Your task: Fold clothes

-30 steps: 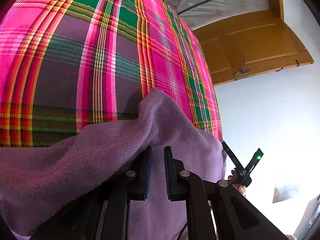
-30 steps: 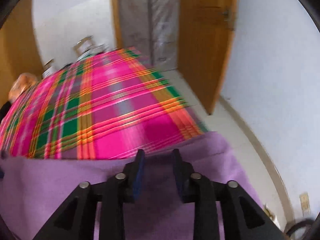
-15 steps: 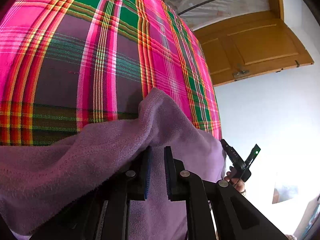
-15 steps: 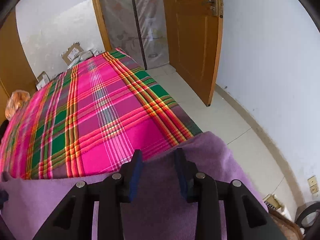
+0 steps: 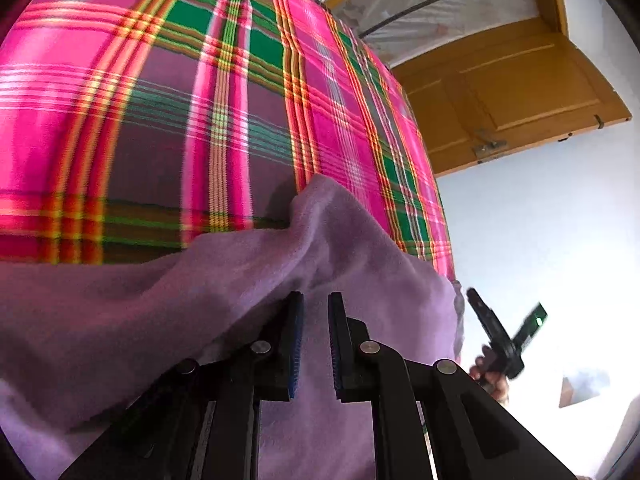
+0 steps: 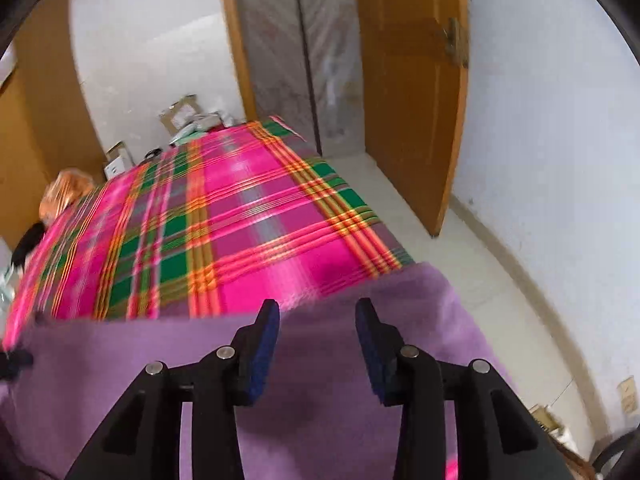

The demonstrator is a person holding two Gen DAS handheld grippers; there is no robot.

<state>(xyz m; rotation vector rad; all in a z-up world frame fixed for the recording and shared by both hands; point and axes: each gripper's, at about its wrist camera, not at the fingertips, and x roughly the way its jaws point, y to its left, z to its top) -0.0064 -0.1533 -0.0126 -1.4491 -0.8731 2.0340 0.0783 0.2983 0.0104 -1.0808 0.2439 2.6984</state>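
Note:
A purple fleece cloth [image 5: 360,248] lies over the near end of a bed with a pink plaid cover [image 5: 160,140]. My left gripper [image 5: 316,308] has its jaws nearly together on the cloth, and creases run in toward the tips. A fold of cloth rises just beyond them. In the right wrist view the cloth [image 6: 120,360] stretches across the bed's near edge. My right gripper [image 6: 316,312] stands open over its upper edge, nothing between the pads. The left wrist view also shows the right gripper [image 5: 500,340], held by a hand, past the cloth's right corner.
An orange wooden door [image 6: 412,100] stands open at the right beside a white wall. Pale floor [image 6: 460,260] runs along the bed's right side. Cardboard boxes [image 6: 180,114] and an orange bag [image 6: 64,192] sit beyond the far end of the plaid cover [image 6: 240,220].
The right gripper's jaws have spread a little wider and its view has swung, blurred by motion. The left gripper has kept its hold and barely moved.

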